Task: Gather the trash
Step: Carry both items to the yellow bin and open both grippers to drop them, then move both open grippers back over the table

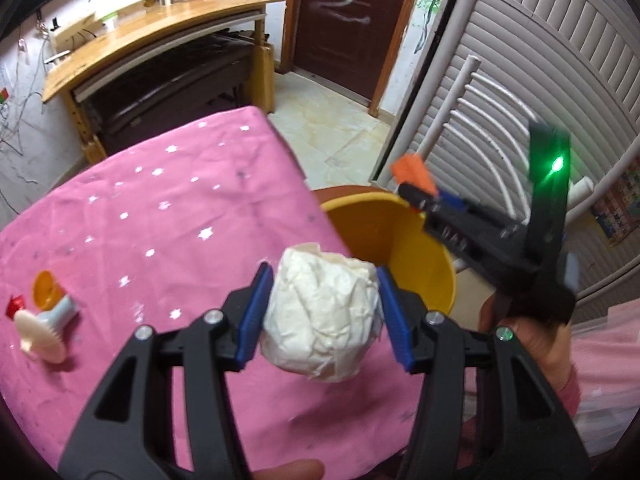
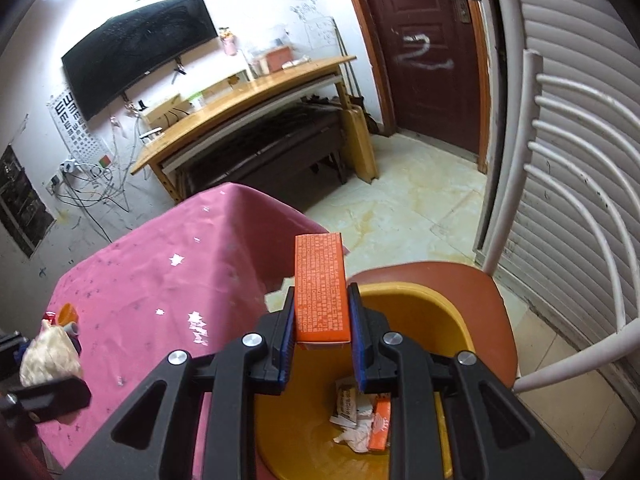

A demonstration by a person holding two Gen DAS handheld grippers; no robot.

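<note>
R gripper [image 2: 321, 320] gripping orange box [image 2: 320, 286] over yellow bin [image 2: 432, 312]
Bin sitting on brown chair [image 2: 480, 292] w/ scraps [image 2: 362, 420] lying inside; pink table [image 2: 160, 264] to left.

We count two grippers, the left gripper [image 1: 320, 304] and the right gripper [image 2: 322, 334]; one white paper ball [image 1: 320, 312]; two orange boxes, one [image 2: 320, 284] at frame centre, one [image 2: 380, 426] lower down inside the one yellow bin [image 2: 432, 312]; one chair [image 2: 488, 300]; one table [image 1: 160, 208].

Wooden desk [image 2: 256, 92], dark door [image 2: 432, 52], tiled floor [image 2: 404, 208]
</note>
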